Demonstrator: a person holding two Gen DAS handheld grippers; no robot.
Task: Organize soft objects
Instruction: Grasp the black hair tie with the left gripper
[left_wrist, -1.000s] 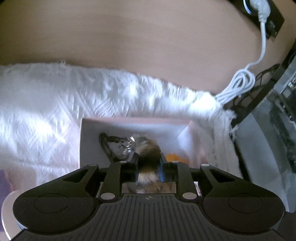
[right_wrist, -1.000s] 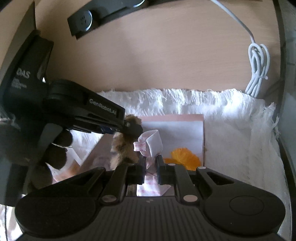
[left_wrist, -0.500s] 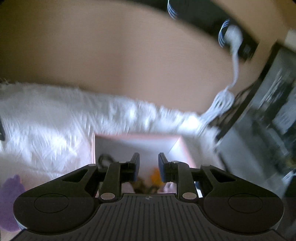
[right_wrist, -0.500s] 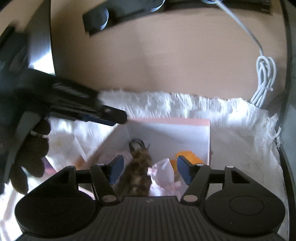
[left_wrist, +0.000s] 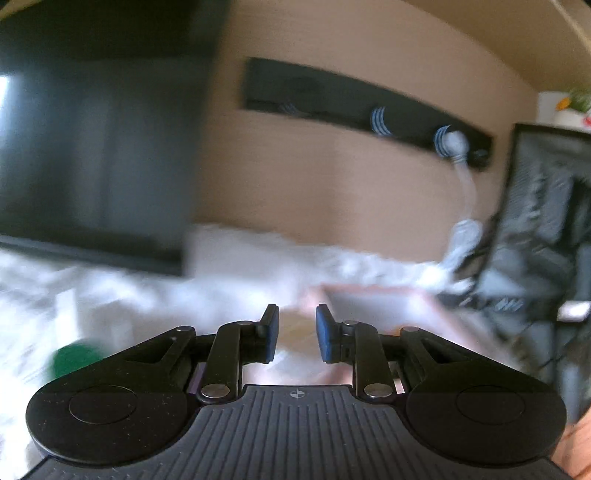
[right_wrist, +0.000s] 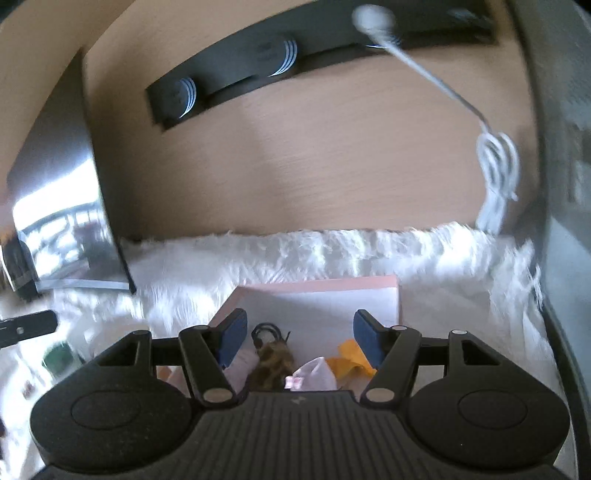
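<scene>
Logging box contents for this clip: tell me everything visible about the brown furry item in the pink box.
The brown furry item is a small mottled brown-and-tan tuft that looks like plush or fake fur, with a thin black loop at its far end. It lies inside the pink box on the white interior, lengthwise away from the camera. A pale pink-white soft piece lies beside it; contact is unclear. The right tool is open above it, not gripping it. Its near end is hidden by the tool body.
</scene>
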